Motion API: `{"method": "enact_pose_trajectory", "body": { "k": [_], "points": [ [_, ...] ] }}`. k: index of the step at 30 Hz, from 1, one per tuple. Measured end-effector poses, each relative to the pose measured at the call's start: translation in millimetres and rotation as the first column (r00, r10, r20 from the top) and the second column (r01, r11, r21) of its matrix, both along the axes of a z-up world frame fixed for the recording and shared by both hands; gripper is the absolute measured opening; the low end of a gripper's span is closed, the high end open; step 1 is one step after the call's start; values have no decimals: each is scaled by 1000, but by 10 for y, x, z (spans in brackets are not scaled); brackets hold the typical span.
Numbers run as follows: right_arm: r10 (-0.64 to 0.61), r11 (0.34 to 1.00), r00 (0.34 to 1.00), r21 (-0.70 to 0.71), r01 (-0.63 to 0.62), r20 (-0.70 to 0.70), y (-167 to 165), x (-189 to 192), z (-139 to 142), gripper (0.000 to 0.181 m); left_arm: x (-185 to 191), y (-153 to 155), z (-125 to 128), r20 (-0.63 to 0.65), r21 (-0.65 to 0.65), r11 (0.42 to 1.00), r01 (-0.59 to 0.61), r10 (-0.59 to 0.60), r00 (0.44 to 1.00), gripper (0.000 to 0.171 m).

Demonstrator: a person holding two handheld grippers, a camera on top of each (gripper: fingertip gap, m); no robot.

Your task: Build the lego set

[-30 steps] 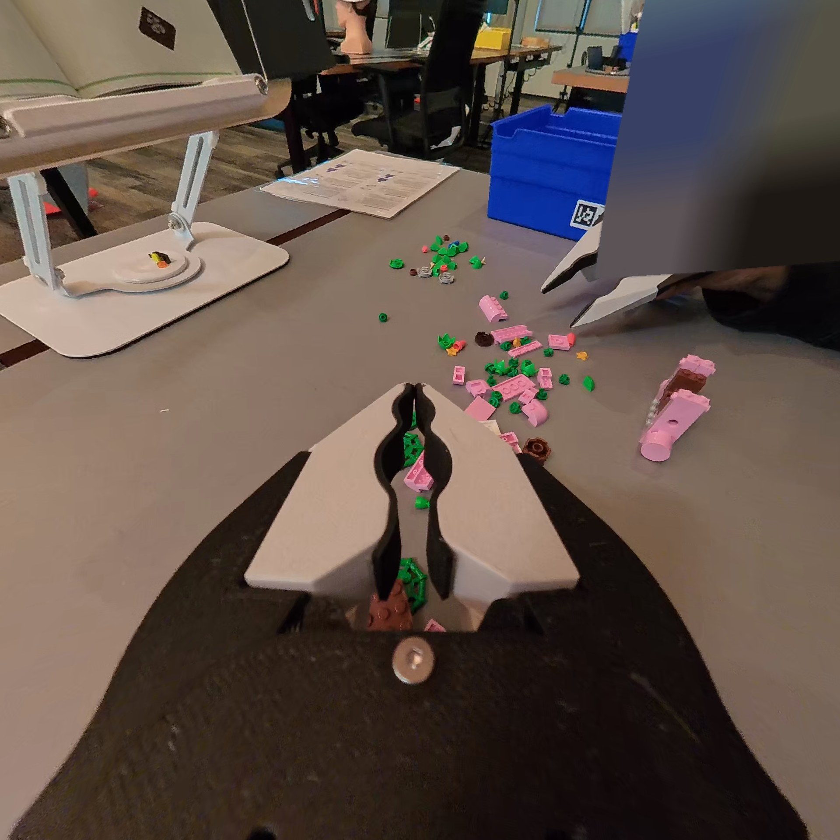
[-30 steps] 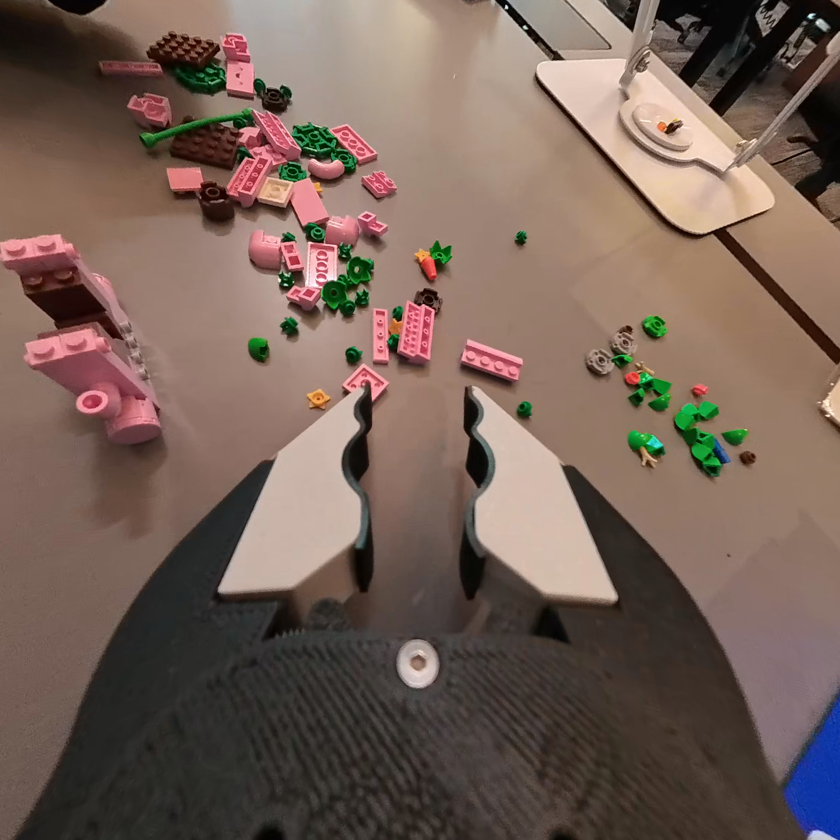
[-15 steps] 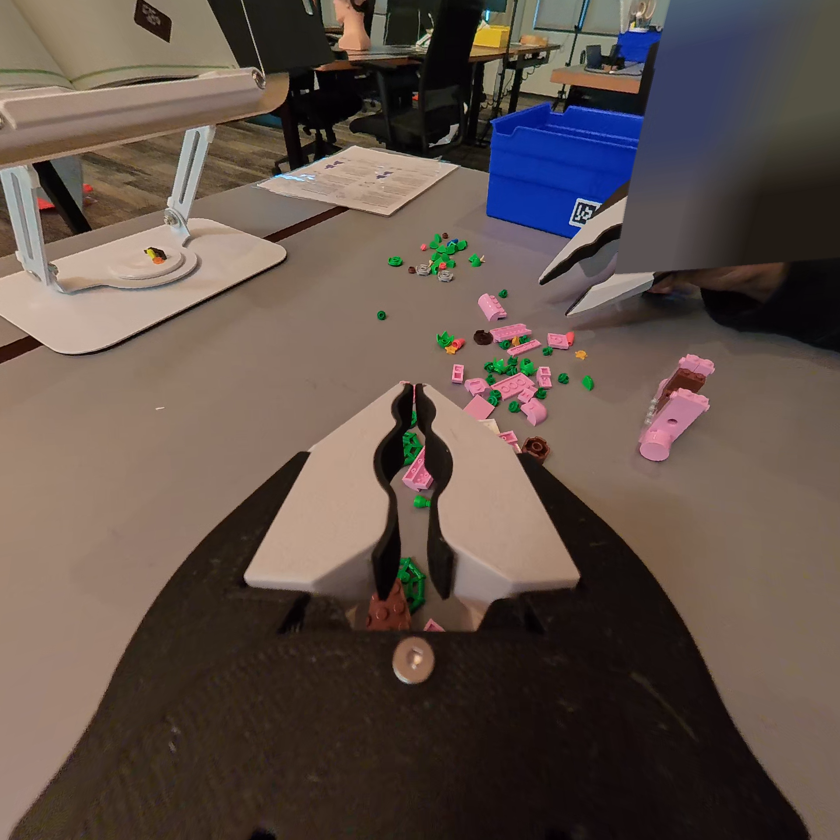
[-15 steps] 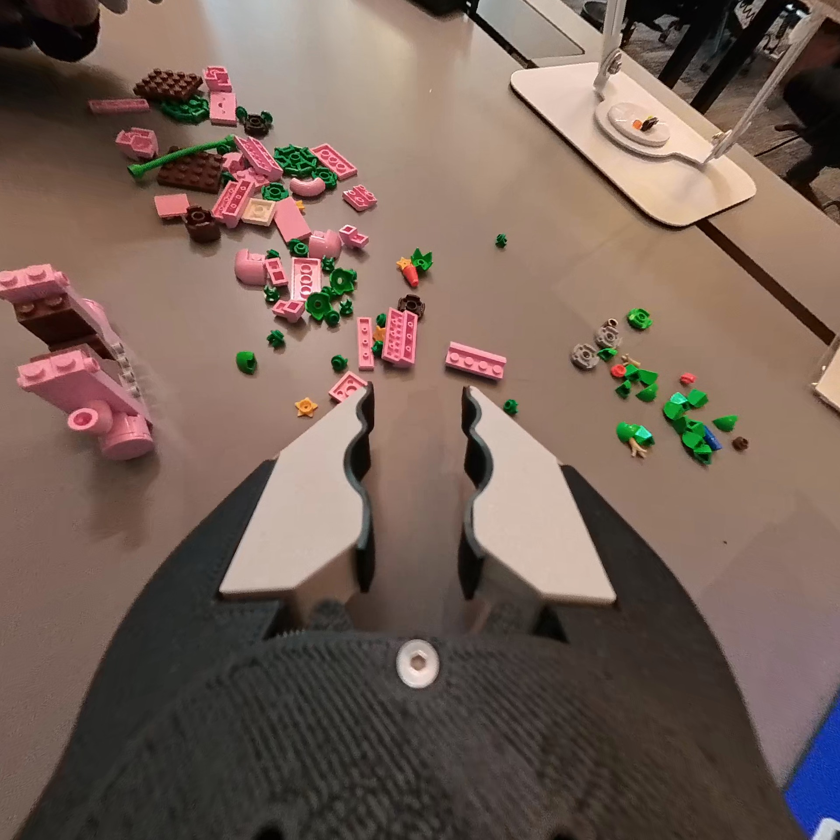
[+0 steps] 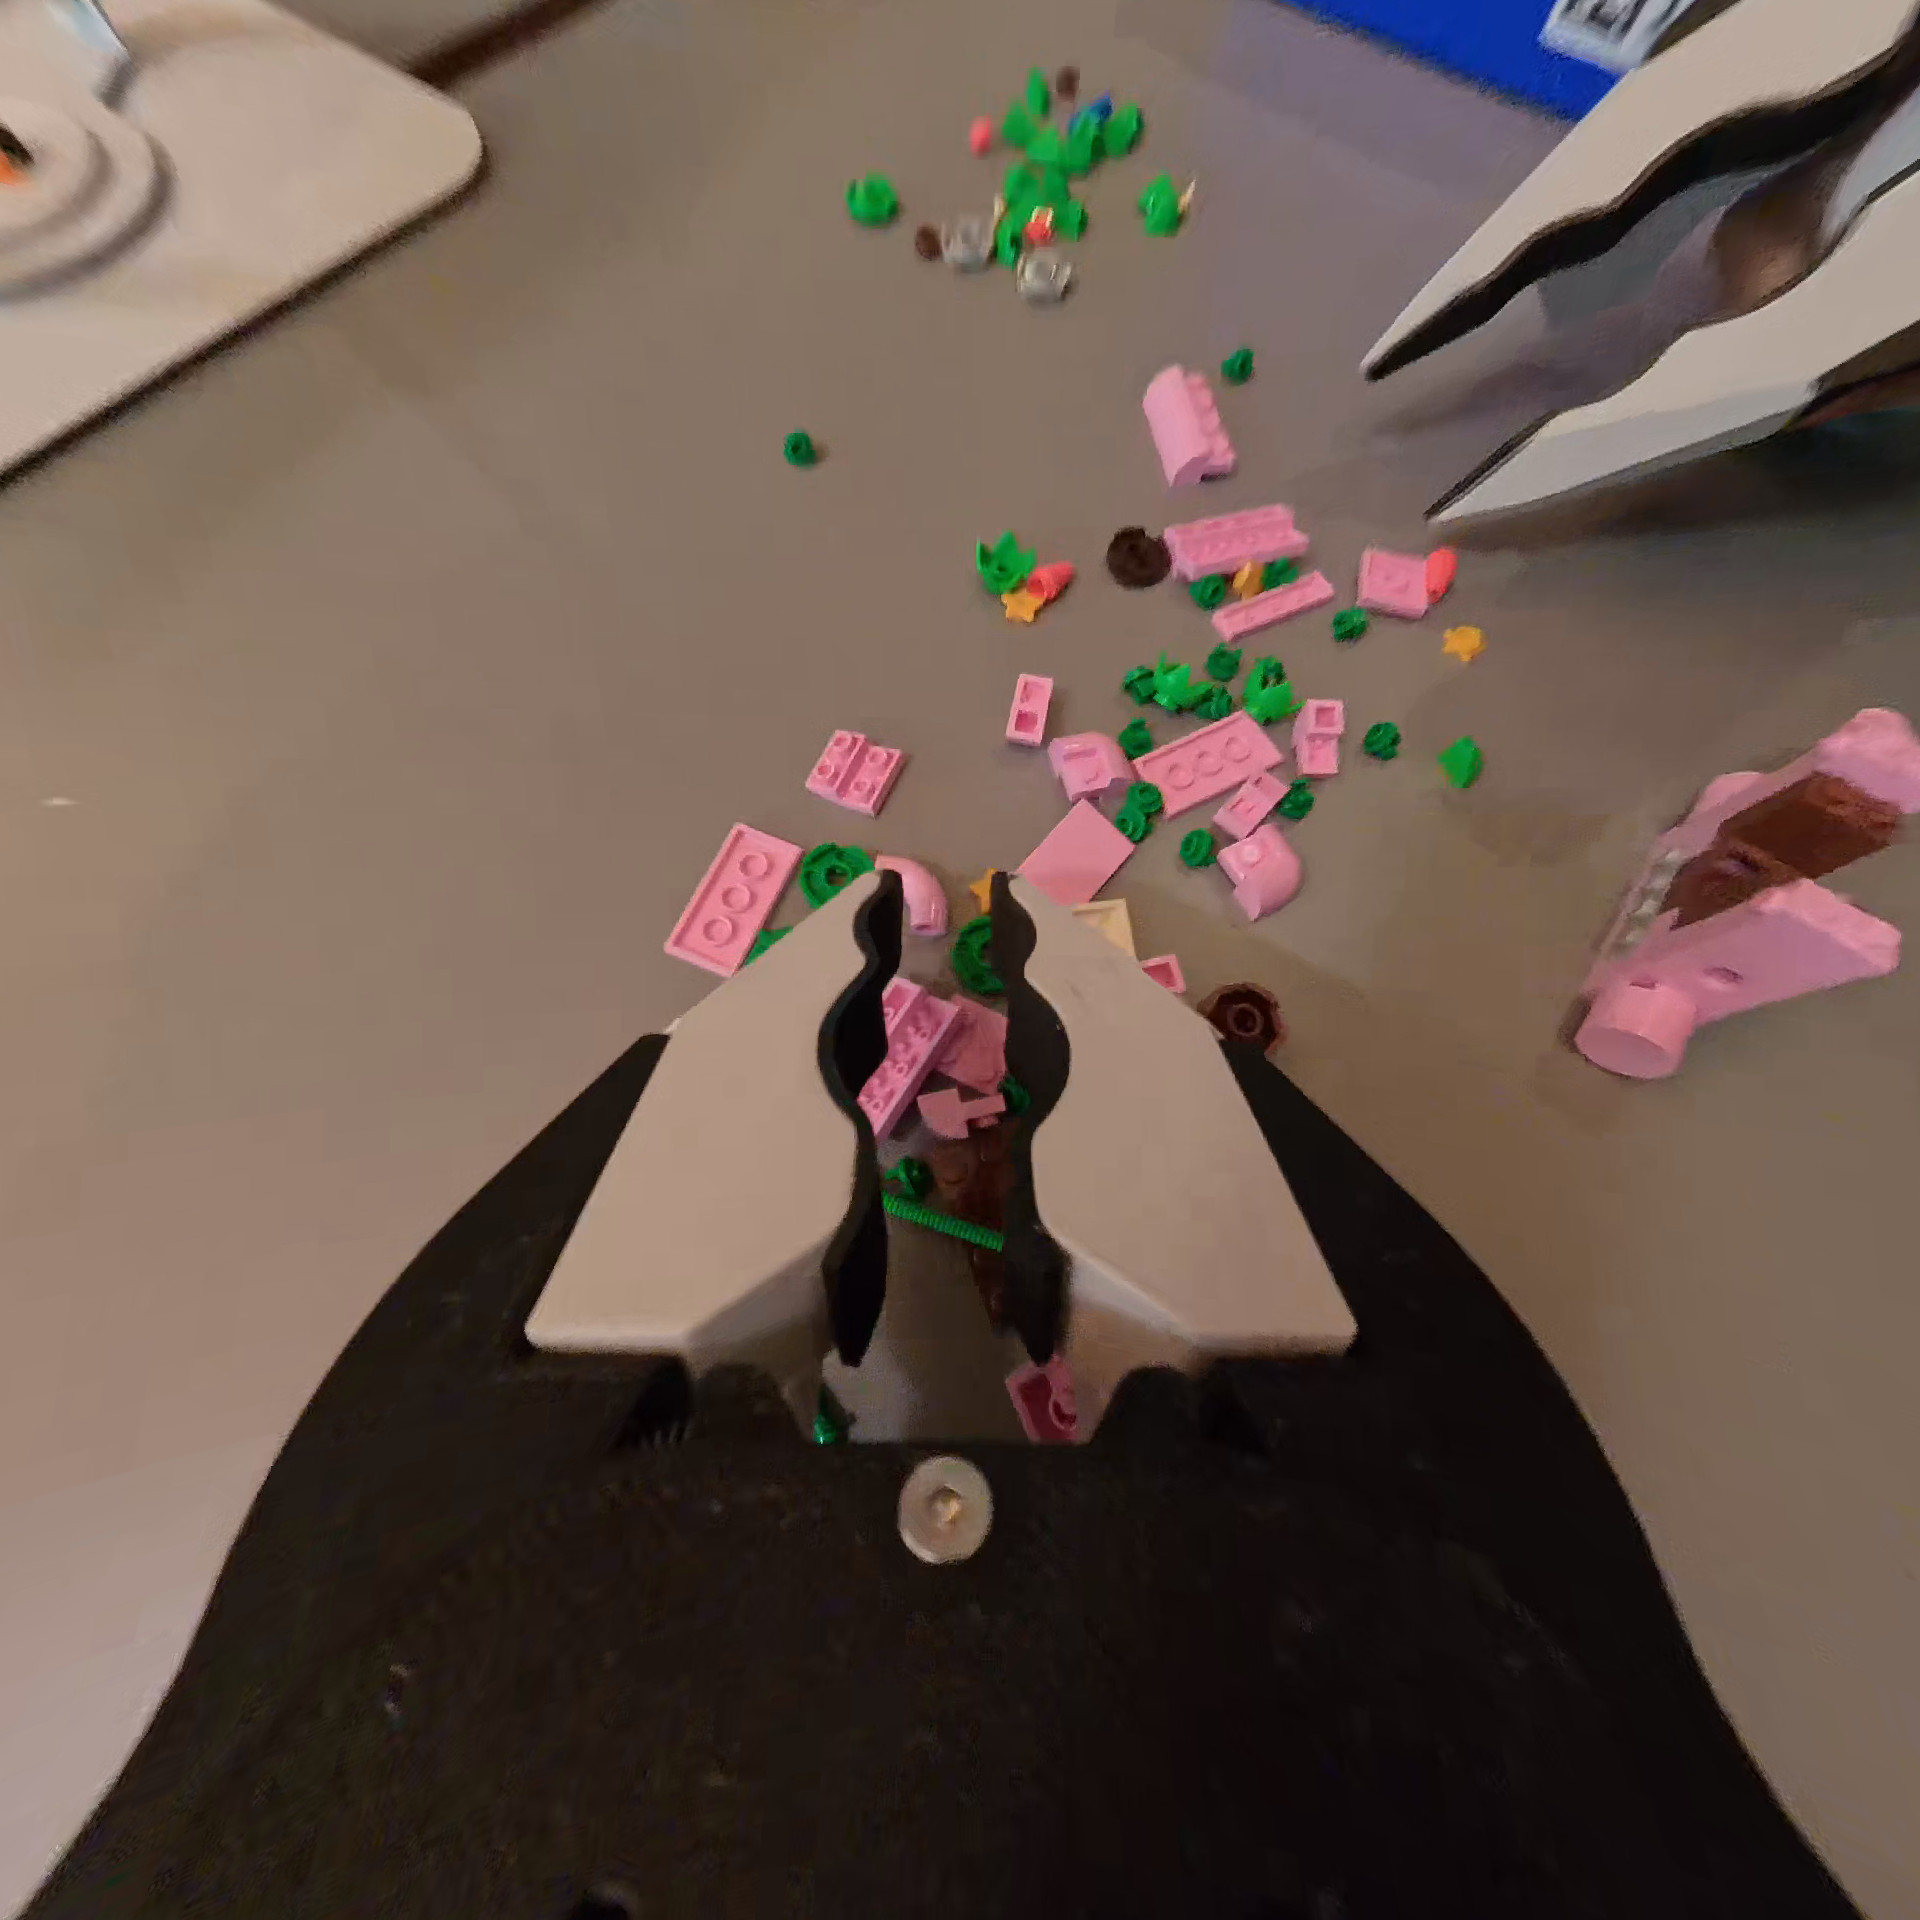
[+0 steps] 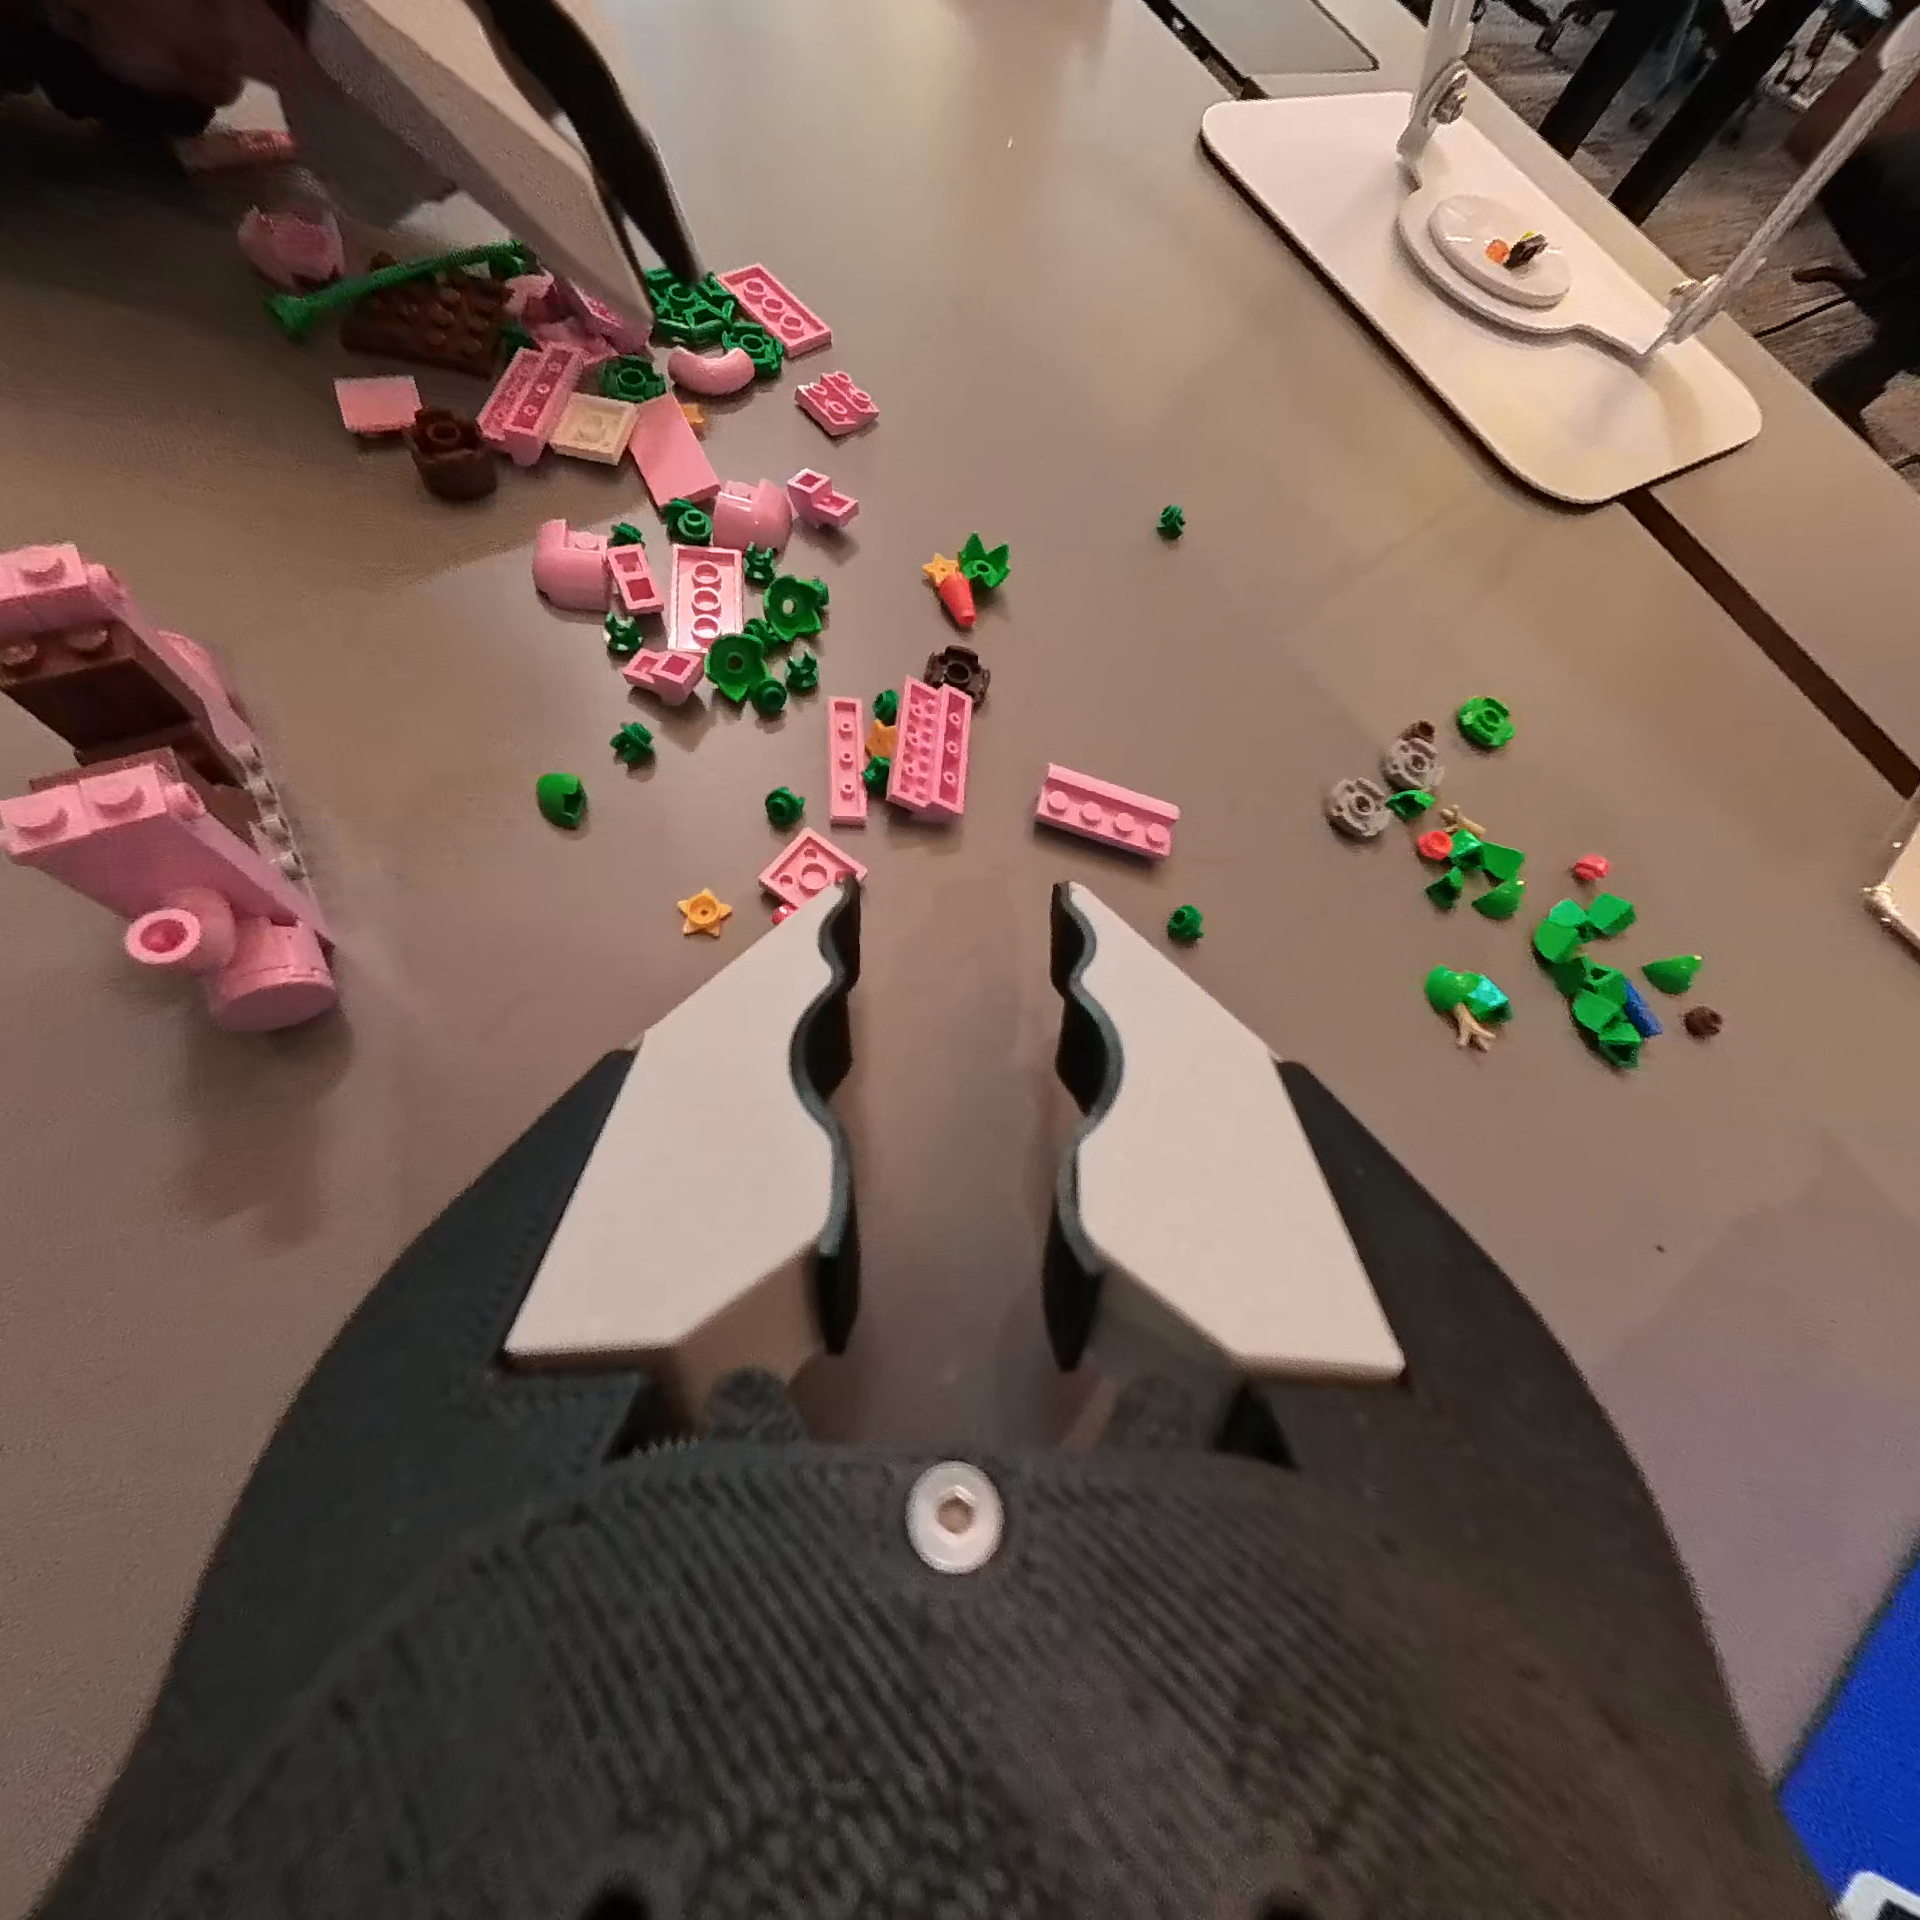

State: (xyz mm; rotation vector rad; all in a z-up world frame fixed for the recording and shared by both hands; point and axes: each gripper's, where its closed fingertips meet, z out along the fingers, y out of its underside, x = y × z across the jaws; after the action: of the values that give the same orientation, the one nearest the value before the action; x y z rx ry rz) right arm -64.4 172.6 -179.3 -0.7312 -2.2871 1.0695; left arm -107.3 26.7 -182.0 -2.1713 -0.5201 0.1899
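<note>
An office or lab — grey worktable (image 6: 1195, 343), white stand base (image 6: 1558, 343), dark chair legs (image 6: 1662, 135) behind.

The left gripper (image 5: 943, 896) is hovering low over the scattered lego pieces (image 5: 1195, 769) on the grey table (image 5: 416, 727), jaws slightly parted, holding nothing. Beyond the pieces, the right gripper (image 5: 1403, 436) is pointing inward. Right of the pieces, a pink-and-brown assembly (image 5: 1756, 914) is lying.
</note>
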Motion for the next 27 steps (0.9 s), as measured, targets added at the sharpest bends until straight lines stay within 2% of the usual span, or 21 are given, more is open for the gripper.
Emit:
{"method": "enact_pose_trajectory", "body": {
  "k": [3, 10, 13, 17, 20, 23, 25, 27],
  "points": [
    [5, 1000, 1000, 13, -4, -6, -6, 3, -8, 35, -72, -25, -117, 10, -79, 995, -53, 54, 999, 13],
    [7, 1000, 1000, 19, -6, -13, -8, 3, -8, 35, 13, 11, -121, 73, -51, 999, -5, 8, 997, 4],
    [6, 1000, 1000, 18, -6, -17, -7, 2, -3, 35, 27, 17, -19, 30, 0, 1000, 4, -4, 1000, 4],
    [-1, 1000, 999, 6, 2, -36, 2, -4, 32, 33, 76, 41, 264, -58, 145, 988, 51, -43, 997, 4],
    [-4, 990, 986, -138, -19, -165, -50, 9, 359, 17, 202, 108, 509, -163, 231, 963, 138, -101, 981, 4],
    [7, 904, 971, -414, -108, -238, -157, 133, 803, 11, 394, 215, 662, -319, 222, 945, 240, -162, 934, 4],
    [40, 843, 976, -517, -149, -215, -217, 213, 923, 12, 514, 291, 690, -415, 171, 941, 291, -199, 888, 4],
    [66, 839, 980, -522, -157, -189, -263, 240, 903, 13, 619, 367, 696, -474, 126, 937, 325, -231, 849, 5]
  ]
}}
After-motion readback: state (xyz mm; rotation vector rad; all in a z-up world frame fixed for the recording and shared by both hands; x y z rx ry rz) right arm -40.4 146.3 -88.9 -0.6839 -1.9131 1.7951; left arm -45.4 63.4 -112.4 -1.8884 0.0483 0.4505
